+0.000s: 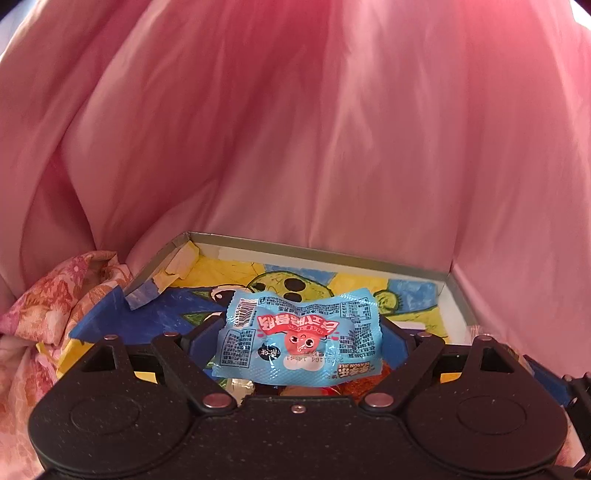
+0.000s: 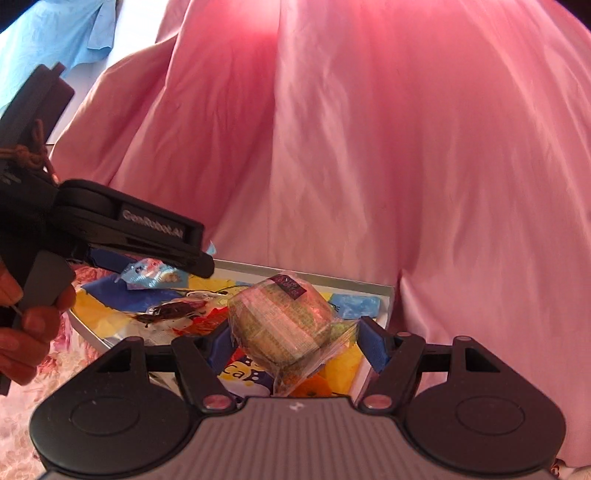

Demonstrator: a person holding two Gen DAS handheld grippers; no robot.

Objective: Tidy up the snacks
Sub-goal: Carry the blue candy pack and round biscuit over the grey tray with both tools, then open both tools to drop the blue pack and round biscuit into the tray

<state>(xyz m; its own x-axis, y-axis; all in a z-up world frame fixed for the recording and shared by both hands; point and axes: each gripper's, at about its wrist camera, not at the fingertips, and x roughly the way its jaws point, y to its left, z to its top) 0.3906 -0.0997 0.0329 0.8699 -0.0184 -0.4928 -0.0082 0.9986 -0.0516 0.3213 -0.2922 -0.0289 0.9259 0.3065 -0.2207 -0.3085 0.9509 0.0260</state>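
Note:
A light blue snack packet (image 1: 295, 332) with a red cartoon face spans the blue pads of my left gripper (image 1: 299, 328), which is shut on it above a shallow box (image 1: 314, 254) lined with a colourful drawing. My right gripper (image 2: 295, 334) is shut on a round greenish cake in clear wrap (image 2: 284, 317), held over the same box (image 2: 351, 282). In the right wrist view the left gripper (image 2: 199, 266) comes in from the left with the blue packet (image 2: 151, 277) hanging under its fingers, and a person's hand (image 2: 22, 332) grips its handle.
Several other snack packets lie in the box, among them a dark brown one (image 2: 170, 312) and an orange one (image 2: 314, 387). Pink fabric (image 1: 295, 129) rises right behind the box. A floral cloth (image 1: 55, 295) lies to its left. A light blue cloth (image 2: 55, 33) hangs at the upper left.

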